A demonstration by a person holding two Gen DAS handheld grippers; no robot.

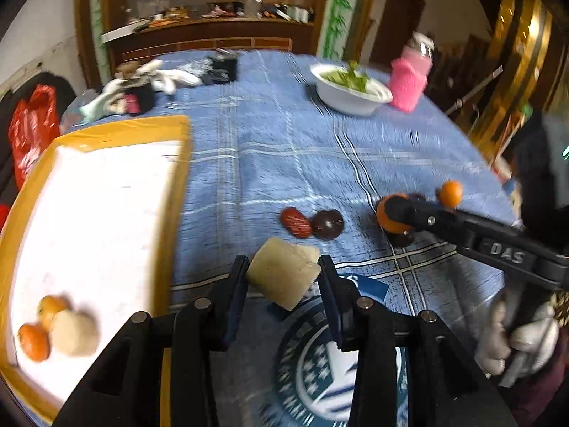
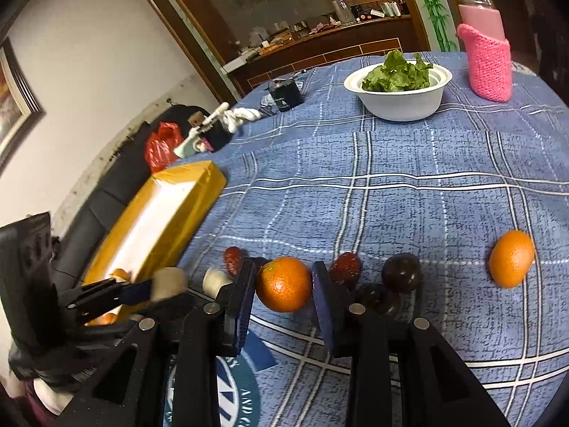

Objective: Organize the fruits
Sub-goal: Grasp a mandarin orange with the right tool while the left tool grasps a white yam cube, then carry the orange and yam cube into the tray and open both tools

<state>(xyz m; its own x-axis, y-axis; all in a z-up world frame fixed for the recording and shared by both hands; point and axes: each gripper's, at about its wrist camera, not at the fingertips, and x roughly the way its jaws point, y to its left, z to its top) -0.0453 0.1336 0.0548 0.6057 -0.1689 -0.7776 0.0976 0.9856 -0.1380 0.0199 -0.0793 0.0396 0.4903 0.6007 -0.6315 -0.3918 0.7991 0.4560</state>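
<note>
While the left gripper (image 1: 284, 277) pinches a pale cut chunk (image 1: 282, 277) between its jaws just beside the yellow-rimmed tray (image 1: 106, 131), the right gripper (image 2: 284, 284) has its jaws around an orange (image 2: 283, 284); both pads look to be touching the fruit, so pinching it, low over the blue plaid counter (image 2: 391, 195). Tray is the landmark: inside it, at its near end, lie two small oranges (image 1: 33, 341) touching another pale chunk (image 1: 73, 332). To the right of the tray on the counter sit a red date (image 1: 296, 222) touching a dark plum (image 1: 328, 224). Further right of the tray, beyond the gripped orange, a second red date (image 2: 345, 267), two dark plums (image 2: 402, 272) and a lone orange (image 2: 511, 259), the last well apart from the rest. Far side of the counter from the tray: white bowl (image 2: 402, 103) with greens (image 2: 398, 71), pink knit-sleeved bottle (image 2: 489, 60) beside it. Left view is motion-blurred.
</note>
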